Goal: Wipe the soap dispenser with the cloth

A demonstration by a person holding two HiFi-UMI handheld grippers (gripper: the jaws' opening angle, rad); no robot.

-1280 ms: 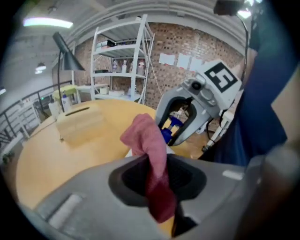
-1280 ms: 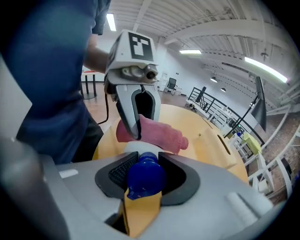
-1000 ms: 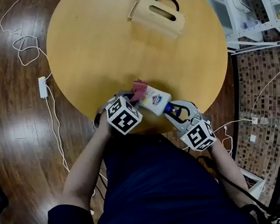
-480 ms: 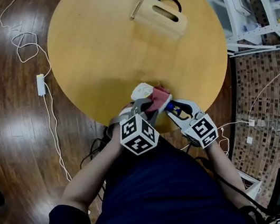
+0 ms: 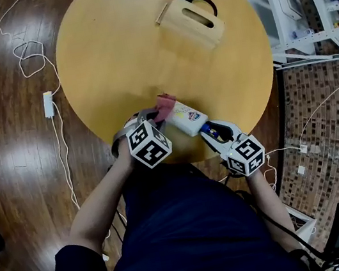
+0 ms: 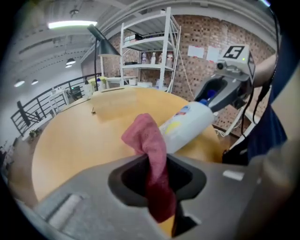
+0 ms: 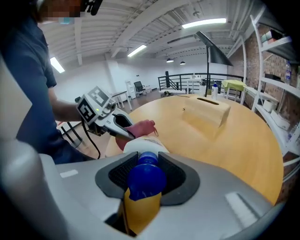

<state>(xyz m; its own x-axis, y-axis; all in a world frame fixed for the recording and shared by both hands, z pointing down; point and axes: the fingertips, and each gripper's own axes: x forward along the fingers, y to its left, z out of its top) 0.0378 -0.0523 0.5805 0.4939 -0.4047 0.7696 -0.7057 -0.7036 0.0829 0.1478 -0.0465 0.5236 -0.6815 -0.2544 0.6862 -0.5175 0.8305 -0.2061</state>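
Observation:
The soap dispenser (image 5: 184, 119), a white bottle with a coloured label and a blue pump (image 5: 208, 132), is held tilted over the table's near edge. My right gripper (image 5: 218, 134) is shut on the pump (image 7: 143, 176), with the bottle (image 7: 140, 145) pointing away from it. My left gripper (image 5: 156, 116) is shut on a red cloth (image 5: 166, 106). The cloth (image 6: 150, 140) sticks up out of the jaws and lies against the bottle's (image 6: 187, 124) far end. The right gripper (image 6: 225, 89) shows behind the bottle in the left gripper view.
A round wooden table (image 5: 109, 51) carries a wooden box (image 5: 191, 20) with a slot at its far side, a black lamp base behind it. White metal shelves (image 5: 302, 4) stand at the right. Cables and a power strip (image 5: 48, 104) lie on the floor at the left.
The left gripper drew the cloth along the bottle toward the pump, then back to the bottle's far end. The bottle has rolled a little in the right gripper.

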